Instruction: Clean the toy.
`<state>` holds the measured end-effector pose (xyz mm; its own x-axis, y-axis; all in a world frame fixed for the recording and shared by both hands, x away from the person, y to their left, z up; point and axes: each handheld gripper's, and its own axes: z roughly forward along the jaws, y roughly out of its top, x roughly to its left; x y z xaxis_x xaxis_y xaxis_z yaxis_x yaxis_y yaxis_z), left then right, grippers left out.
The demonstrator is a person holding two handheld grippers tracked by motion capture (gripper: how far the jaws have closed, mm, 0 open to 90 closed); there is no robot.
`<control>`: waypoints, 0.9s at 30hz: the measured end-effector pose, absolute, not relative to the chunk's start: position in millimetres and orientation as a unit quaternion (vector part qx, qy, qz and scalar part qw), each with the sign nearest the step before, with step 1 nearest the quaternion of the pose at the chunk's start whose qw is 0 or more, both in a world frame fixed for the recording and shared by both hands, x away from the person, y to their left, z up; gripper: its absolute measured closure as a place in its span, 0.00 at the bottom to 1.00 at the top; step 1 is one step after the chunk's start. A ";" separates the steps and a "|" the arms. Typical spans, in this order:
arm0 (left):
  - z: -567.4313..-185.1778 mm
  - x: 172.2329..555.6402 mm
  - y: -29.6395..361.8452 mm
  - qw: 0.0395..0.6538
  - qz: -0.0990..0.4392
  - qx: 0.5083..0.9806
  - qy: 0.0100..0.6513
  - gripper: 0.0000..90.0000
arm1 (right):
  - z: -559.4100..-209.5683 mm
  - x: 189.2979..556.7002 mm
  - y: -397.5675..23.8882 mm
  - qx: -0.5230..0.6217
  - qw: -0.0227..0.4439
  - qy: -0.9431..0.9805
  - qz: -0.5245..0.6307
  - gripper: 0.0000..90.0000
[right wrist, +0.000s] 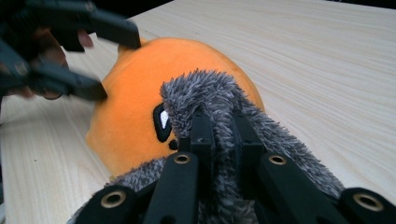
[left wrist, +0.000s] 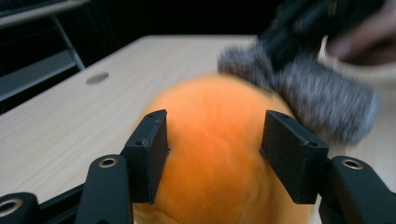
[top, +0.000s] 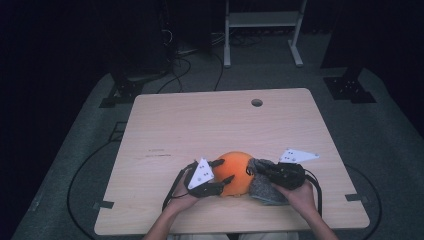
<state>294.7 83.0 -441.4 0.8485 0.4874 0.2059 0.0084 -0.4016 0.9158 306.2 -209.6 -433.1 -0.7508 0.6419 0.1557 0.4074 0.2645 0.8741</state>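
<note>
A round orange plush toy lies near the table's front edge, with a black-and-white eye on its side. Grey fuzzy fabric drapes against its right side. My left gripper comes in from the left. In the left gripper view its two pads press into the orange plush from either side. My right gripper is shut on a fold of the grey fabric, which bulges up between its jaws. In the right gripper view the left gripper touches the far side of the plush.
The light wooden table has a round cable hole near its far edge. A white metal frame and cables lie on the floor beyond the table. A dark stand base sits at the back right.
</note>
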 end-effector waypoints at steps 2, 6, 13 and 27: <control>-441.7 297.5 81.6 0.518 0.229 0.807 0.167 0.47 | -434.2 307.0 -210.9 0.339 0.114 0.786 0.505 0.90; -443.5 301.6 84.5 0.512 0.224 0.808 0.188 0.47 | -436.7 308.0 -214.0 0.348 0.122 0.791 0.489 0.90; -447.7 314.6 94.0 0.506 0.209 0.798 0.251 0.49 | -432.5 304.2 -205.9 0.353 0.116 0.789 0.489 0.90; -447.9 316.4 91.2 0.504 0.213 0.791 0.271 0.48 | -424.0 289.1 -182.8 0.271 0.104 0.814 0.503 0.90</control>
